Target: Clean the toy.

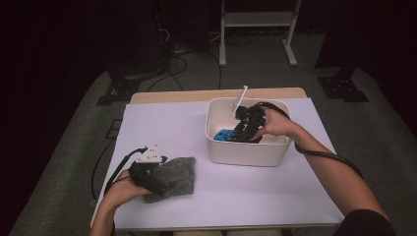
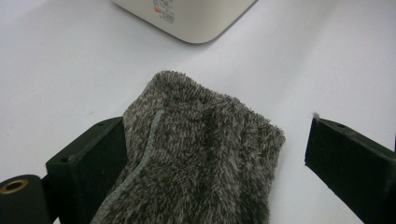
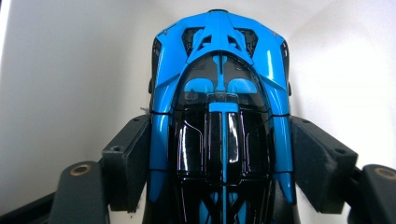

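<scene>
**Gripping the toy car inside the bin**

Reaching down into the white bin, the right gripper is seen with the blue-and-black toy car between its fingers. In the right gripper view both pads are set against the car's flanks at about mid-body, with no gap visible on either side; the car is judged to be clamped across its width, which holds the jaws fairly wide. The car's long axis runs straight ahead between the fingers, one end pointing away from the camera toward the bin's inner wall. A lift along the fingers' own line is therefore judged to be the move called for, with the bin wall close ahead as the thing to be cleared.

The left gripper is held low over the near left part of the table, well apart from the bin. Its fingers stand wide open; the grey fleecy cloth lies between them, touching or overlapping the one finger and clear of the other, so nothing is gripped.

The right hand is plainly the nearer to the car; the left is occupied at the cloth.
</scene>
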